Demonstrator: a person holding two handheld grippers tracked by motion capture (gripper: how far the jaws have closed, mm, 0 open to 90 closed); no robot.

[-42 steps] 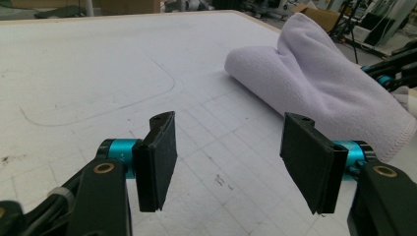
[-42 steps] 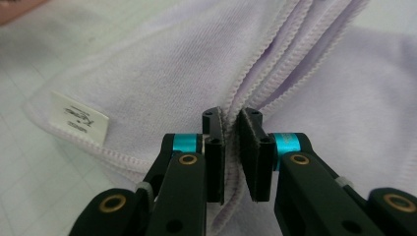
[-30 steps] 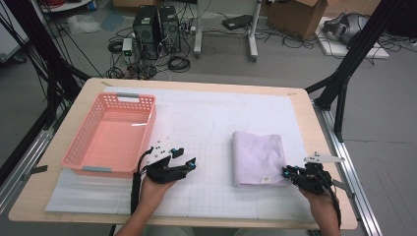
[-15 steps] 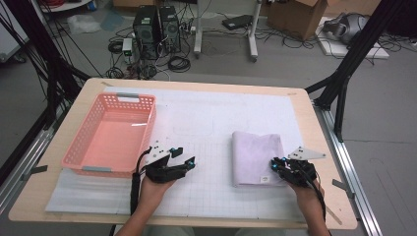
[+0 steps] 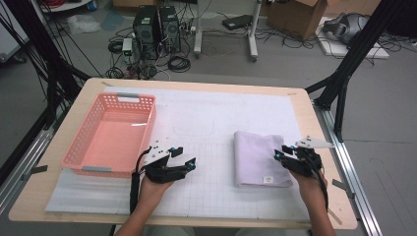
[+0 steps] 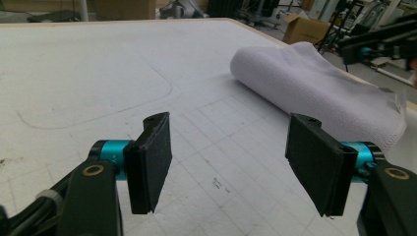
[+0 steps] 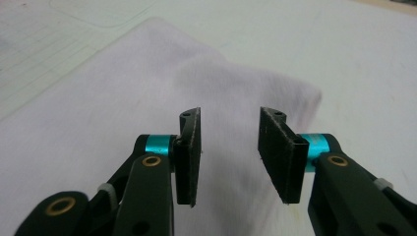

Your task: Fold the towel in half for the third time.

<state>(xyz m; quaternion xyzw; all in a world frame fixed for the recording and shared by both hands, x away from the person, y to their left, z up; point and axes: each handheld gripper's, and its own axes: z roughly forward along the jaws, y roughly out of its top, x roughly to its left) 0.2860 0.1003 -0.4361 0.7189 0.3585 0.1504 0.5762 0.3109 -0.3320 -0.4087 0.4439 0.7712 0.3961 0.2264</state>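
Lying folded on the right half of the worktop (image 5: pixel 216 93), the towel (image 5: pixel 258 157) is a pale lilac, soft and thick, with a rounded fold along its left edge and a small tag near its near right corner.

My left gripper (image 5: pixel 183 158) sits near the worktop's front, just right of the basket (image 5: pixel 112 135), jaws wide apart with nothing between them; it has kept its place, and its jaws have just been opening a little. My right gripper (image 5: pixel 279 153) is at the towel's right edge, where a second ago it hung off to the right, clear of the cloth. Its jaws have just been opening and now stand partly apart over the towel, pads not pressing it, nothing gripped.

The pink basket is empty, well left of the towel. Bare gridded mat lies between my two grippers, and nothing blocks the way to the cloth.
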